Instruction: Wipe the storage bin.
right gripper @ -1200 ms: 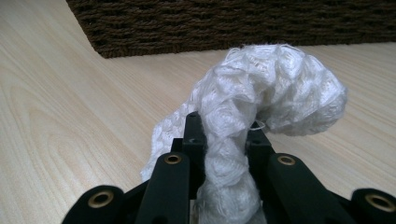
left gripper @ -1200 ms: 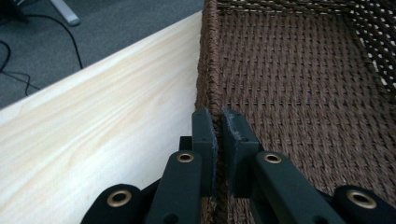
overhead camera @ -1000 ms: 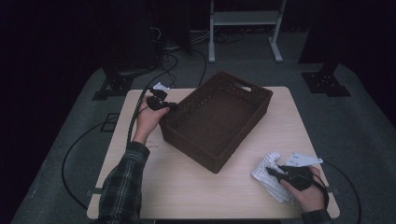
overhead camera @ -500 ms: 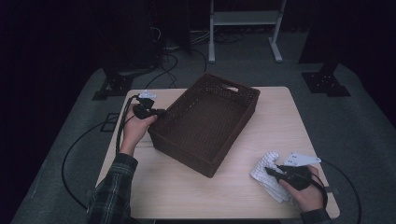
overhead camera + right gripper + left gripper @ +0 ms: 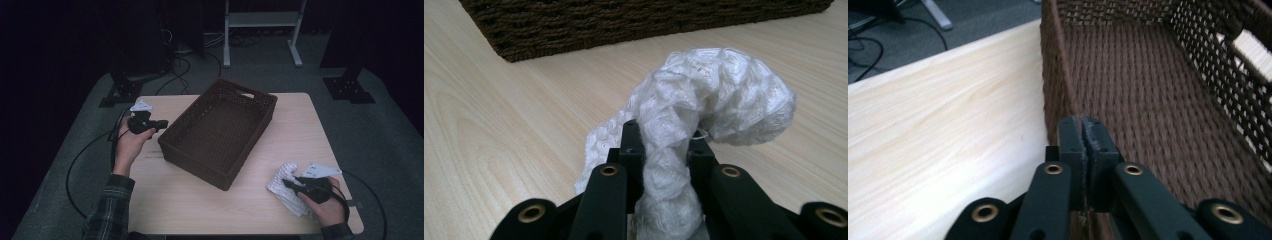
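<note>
- High view: My left gripper sits at the near-left corner of the brown woven basket, jaws clenched on the rim. Compared with one second ago, the basket has been drawn leftward and rotated across the surface; it now lies diagonally, clear of the surface's right half.
- High view: My right gripper rests at the near-right corner of the surface, grasping the white knitted cloth. This gripper and the cloth have stayed in place over the same second. The cloth lies on the surface, outside the basket and well apart from it.
- Left gripper view: The two black jaws stand pressed together over the top edge of the basket wall, near a corner. The woven floor of the basket holds nothing. Bare surface lies to the outer side of the wall.
- Right gripper view: The jaws stand apart with a bunched fold of the white knitted cloth pinched between them; the cloth arches up and curls over ahead of the jaws. The basket's outer wall runs across the far side.
- Assessment: The basket has been repositioned; the cloth is secured but not yet lifted in. The next move likely calls for carrying the cloth over the rim.
</note>
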